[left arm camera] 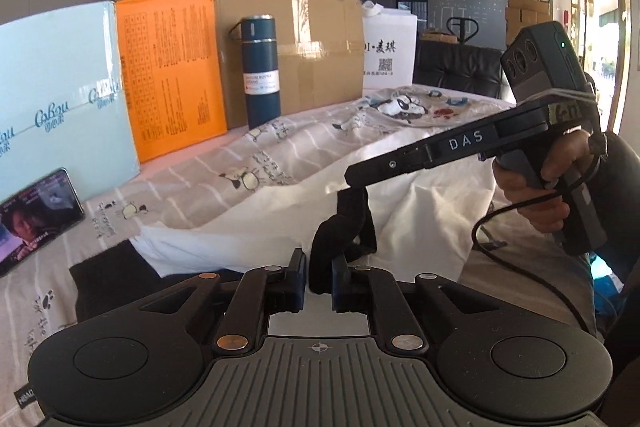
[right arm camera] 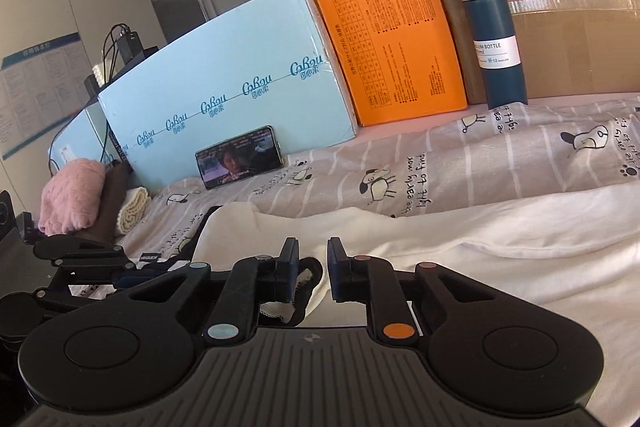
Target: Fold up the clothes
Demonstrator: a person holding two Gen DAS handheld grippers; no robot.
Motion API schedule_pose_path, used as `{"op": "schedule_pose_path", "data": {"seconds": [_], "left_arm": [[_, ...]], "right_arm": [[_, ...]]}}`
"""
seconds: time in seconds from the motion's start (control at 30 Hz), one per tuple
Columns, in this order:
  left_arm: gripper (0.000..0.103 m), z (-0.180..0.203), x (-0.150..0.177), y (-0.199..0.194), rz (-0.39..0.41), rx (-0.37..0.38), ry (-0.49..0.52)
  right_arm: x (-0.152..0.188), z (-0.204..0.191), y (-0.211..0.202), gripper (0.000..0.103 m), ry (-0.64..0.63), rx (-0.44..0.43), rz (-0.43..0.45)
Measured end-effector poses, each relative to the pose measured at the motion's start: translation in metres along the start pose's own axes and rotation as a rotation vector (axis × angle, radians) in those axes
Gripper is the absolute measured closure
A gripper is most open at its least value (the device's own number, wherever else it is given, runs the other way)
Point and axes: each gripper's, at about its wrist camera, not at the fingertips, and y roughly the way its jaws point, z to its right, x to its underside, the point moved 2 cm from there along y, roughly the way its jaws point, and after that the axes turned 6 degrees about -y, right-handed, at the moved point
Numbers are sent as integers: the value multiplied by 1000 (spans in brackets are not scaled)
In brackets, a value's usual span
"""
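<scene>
A white garment [left arm camera: 408, 203] with a black collar [left arm camera: 340, 247] lies rumpled on the printed grey sheet [left arm camera: 224, 163]. My left gripper [left arm camera: 319, 281] is shut on the black collar band. My right gripper [left arm camera: 356, 223] shows from the side in the left wrist view, just beyond the left one, its fingers down on the same collar. In the right wrist view my right gripper [right arm camera: 313, 273] is nearly closed on the white cloth [right arm camera: 460, 247] at the collar edge [right arm camera: 308, 279]. The left gripper shows at the left edge of that view [right arm camera: 120, 267].
A blue bottle [left arm camera: 261, 71] stands at the back before a cardboard box [left arm camera: 312, 47], an orange box [left arm camera: 172, 67] and a pale blue box [left arm camera: 52, 87]. A phone [left arm camera: 32, 219] leans on the blue box. Pink and cream knitwear [right arm camera: 72, 199] lies at the sheet's left end.
</scene>
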Motion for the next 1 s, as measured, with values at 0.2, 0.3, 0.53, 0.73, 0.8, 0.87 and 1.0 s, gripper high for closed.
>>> {"op": "schedule_pose_path", "data": {"seconds": [0.2, 0.3, 0.53, 0.73, 0.8, 0.87, 1.0], "left_arm": [[87, -8, 15, 3, -91, -27, -22], [80, -11, 11, -12, -52, -8, 7], [29, -40, -43, -21, 167, -124, -4], [29, -92, -36, 49, 25, -341, -40], [30, -109, -27, 61, -22, -394, -79], [28, -116, -23, 63, -42, -389, -98], [27, -122, -18, 62, -55, -378, -121]], "right_arm": [[11, 6, -5, 85, 16, 1, -36], [5, 7, -10, 60, 18, -6, 13], [-30, 6, 9, 48, 86, -41, 93], [-22, -8, 43, 49, 55, -111, -49], [-11, -18, 47, 49, -4, -142, -109], [-1, -25, 46, 48, -55, -143, -143], [10, -25, 49, 48, -79, -134, -186]]}}
